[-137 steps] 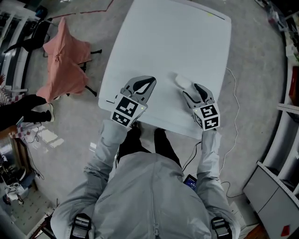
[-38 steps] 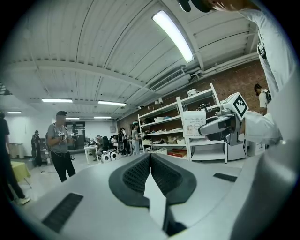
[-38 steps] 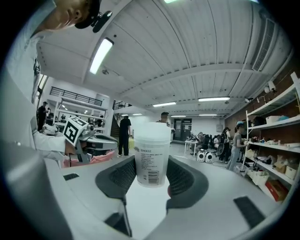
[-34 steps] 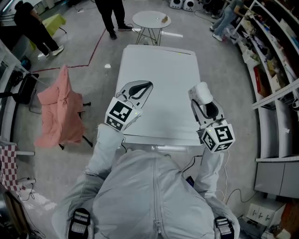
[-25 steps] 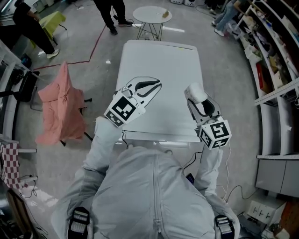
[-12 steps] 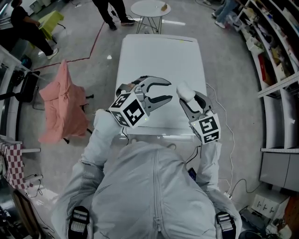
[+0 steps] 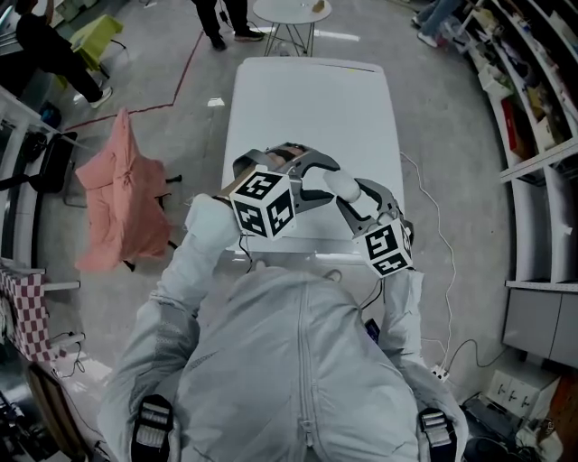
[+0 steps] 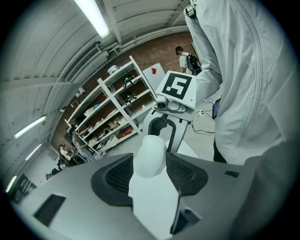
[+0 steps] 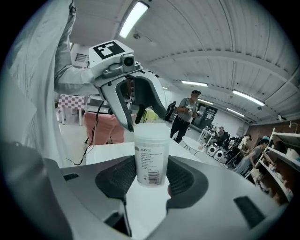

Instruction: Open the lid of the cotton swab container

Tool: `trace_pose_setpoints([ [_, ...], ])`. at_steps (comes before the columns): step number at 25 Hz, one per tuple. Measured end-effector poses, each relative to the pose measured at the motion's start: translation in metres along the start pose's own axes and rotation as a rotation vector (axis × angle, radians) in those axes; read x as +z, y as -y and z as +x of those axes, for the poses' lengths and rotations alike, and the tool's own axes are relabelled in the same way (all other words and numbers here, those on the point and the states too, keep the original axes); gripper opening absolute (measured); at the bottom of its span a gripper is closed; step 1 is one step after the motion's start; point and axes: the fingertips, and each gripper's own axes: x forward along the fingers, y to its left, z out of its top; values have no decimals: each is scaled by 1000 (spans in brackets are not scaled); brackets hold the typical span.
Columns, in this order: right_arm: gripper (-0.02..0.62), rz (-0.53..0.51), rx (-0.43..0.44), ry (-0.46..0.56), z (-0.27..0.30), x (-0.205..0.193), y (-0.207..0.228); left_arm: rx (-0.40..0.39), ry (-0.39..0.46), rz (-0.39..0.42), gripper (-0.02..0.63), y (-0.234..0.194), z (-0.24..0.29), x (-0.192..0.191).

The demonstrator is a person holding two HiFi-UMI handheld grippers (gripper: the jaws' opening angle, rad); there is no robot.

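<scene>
Head view looks down on a grey concrete floor (image 7: 470,180). Shelves (image 7: 533,108) run along the right, and a pink cloth (image 7: 122,194) is draped over a stand to the left. A small round table (image 7: 289,11) stands beyond the far edge of the white table (image 7: 307,99). A cable (image 7: 440,217) trails on the floor off the table's right edge. The two grippers meet over the near half of the table, about midway between its left and right edges. The right gripper (image 7: 354,200) is clamped on the body of the cotton swab container (image 7: 340,184). In the right gripper view its pads press the labelled wall from both sides, with the barcode facing the camera. The left gripper (image 7: 316,176) reaches in from the left, and its jaws are opening with the container's top end between them. In the left gripper view the pads stand on either side of the rounded white lid (image 8: 150,157), which is still on the container.
</scene>
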Motion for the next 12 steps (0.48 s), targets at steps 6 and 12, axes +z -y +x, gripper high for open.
trace_pose_setpoints([
  [6,221,-105,3,-63,4,-5,-11,-55,-43,54,229,17,9,0],
  [12,221,-198,11,-113,8,-12,-17,-105,-93,77,227,27,16,-10],
])
